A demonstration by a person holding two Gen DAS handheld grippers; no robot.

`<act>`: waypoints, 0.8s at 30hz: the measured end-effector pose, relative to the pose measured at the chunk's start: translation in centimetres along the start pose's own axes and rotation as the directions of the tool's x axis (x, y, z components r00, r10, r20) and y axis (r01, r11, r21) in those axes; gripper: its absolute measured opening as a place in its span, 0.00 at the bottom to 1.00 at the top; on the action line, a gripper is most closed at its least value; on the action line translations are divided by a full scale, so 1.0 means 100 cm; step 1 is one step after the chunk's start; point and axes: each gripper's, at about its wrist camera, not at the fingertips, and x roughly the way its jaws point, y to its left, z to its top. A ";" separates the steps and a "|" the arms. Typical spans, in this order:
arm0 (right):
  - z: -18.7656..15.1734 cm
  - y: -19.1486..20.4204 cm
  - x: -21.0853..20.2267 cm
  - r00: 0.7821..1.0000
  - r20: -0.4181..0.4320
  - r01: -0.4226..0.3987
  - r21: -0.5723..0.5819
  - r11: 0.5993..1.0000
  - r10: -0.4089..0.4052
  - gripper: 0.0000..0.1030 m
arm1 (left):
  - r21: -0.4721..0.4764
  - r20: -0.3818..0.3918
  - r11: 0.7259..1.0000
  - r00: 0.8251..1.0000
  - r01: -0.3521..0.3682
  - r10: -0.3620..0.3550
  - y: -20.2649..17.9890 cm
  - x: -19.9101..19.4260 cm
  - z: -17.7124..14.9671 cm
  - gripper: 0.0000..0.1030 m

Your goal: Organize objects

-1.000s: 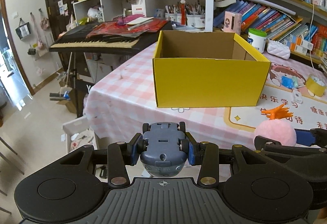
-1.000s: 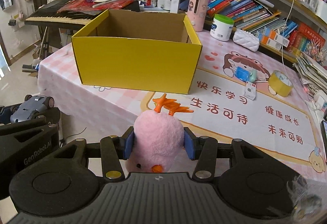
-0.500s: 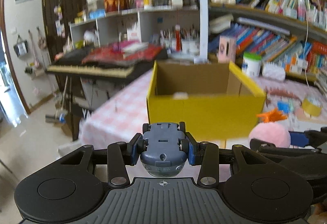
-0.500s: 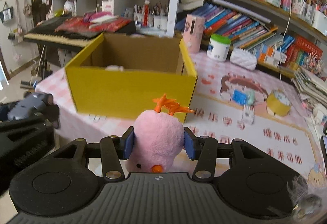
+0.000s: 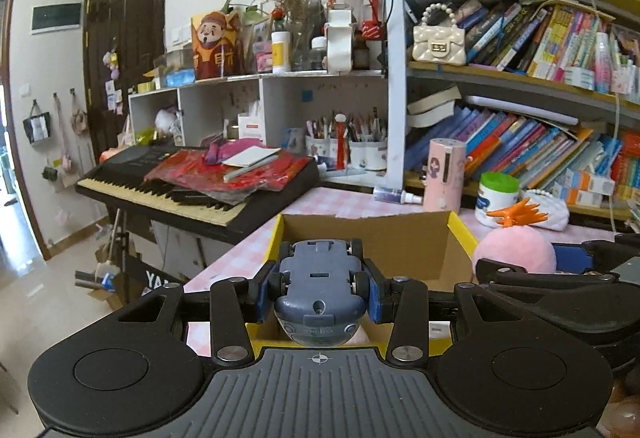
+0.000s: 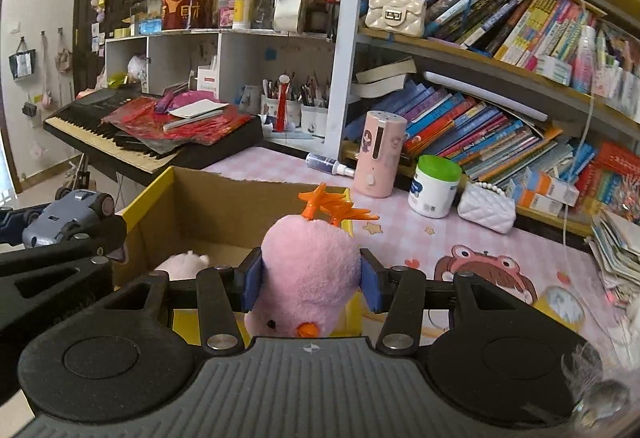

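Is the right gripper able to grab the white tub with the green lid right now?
Probably not yet. The right gripper is already shut on the pink plush bird, so its jaws are full. The white tub stands unblocked on the table beyond the yellow box.

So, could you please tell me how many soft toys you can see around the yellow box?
2: a pink plush bird held in the right tongs, and a pale one lying inside the box. Others may be hidden.

Lived-in home study: crammed wooden bookshelves (image 6: 500, 50) behind pink-checked cloth-covered counter (image 6: 404, 238), black electronic keyboard (image 6: 132, 142) left of it.
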 end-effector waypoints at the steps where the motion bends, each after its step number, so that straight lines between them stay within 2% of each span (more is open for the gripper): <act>1: 0.002 -0.002 0.005 1.000 -0.005 -0.003 0.001 1.000 0.003 0.45 | 0.000 -0.004 1.000 1.000 -0.005 0.005 -0.001 0.003 0.001 0.40; 6: 0.010 -0.012 0.036 0.999 -0.035 -0.034 -0.002 0.999 0.034 0.45 | 0.006 -0.038 0.999 0.999 -0.035 0.035 -0.010 0.027 0.003 0.40; 13: 0.015 -0.013 0.071 0.993 -0.072 -0.099 -0.038 0.994 0.096 0.45 | 0.066 -0.090 0.996 0.994 -0.059 0.065 -0.021 0.057 -0.004 0.40; 17: 0.013 -0.010 0.087 0.986 -0.108 -0.132 -0.061 0.989 0.125 0.45 | 0.094 -0.132 0.993 0.988 -0.066 0.078 -0.026 0.073 -0.009 0.40; 24: 0.008 -0.008 0.112 0.976 -0.164 -0.165 -0.101 0.981 0.147 0.45 | 0.090 -0.208 0.993 0.974 -0.078 0.095 -0.027 0.093 -0.017 0.40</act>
